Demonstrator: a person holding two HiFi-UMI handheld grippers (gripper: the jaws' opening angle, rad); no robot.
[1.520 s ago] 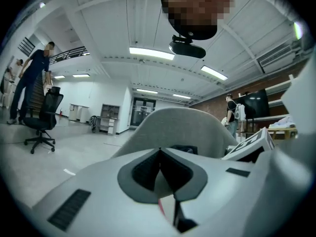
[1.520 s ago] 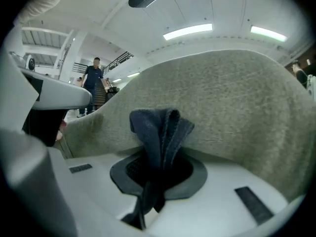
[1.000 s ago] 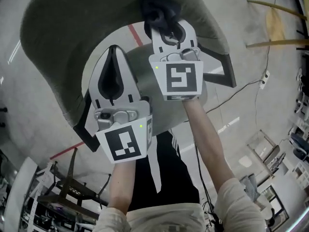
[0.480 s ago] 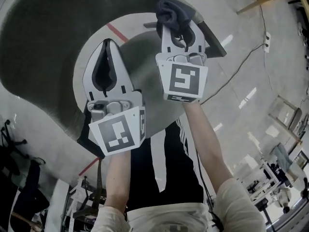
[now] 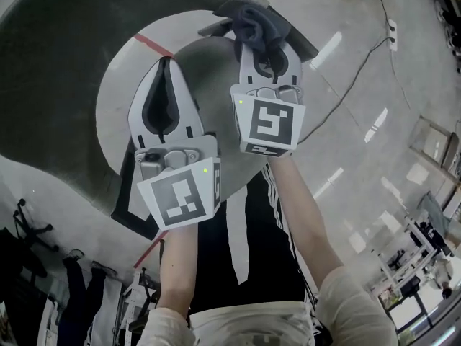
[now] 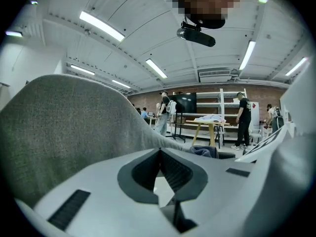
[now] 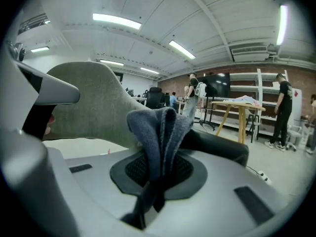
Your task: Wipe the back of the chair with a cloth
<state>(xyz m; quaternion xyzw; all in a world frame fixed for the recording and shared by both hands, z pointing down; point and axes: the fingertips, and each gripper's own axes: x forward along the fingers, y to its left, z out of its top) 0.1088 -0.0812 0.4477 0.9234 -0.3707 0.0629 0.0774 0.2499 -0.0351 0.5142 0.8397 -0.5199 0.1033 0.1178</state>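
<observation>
The chair's grey fabric back (image 5: 50, 78) curves round the top left of the head view, with its seat (image 5: 209, 67) below the grippers. A dark blue-grey cloth (image 5: 253, 21) bunches out of my right gripper (image 5: 261, 40), which is shut on it, at the right end of the back near a black armrest (image 5: 306, 47). In the right gripper view the cloth (image 7: 160, 132) stands folded between the jaws, with the chair back (image 7: 94, 107) behind it. My left gripper (image 5: 166, 63) is shut and empty over the seat, close beside the chair back (image 6: 64, 127).
A second black armrest (image 5: 133, 211) shows at the lower left. On the concrete floor lie a red line (image 5: 153, 46) and a cable (image 5: 353, 38). Several people (image 6: 243, 120), a wooden table (image 6: 210, 127) and shelves stand across the room. Office chairs (image 5: 29, 244) crowd the lower left.
The chair has swung in the head view and its back now reaches further round the left. Both grippers stay side by side, the right one still holding the cloth by the armrest.
</observation>
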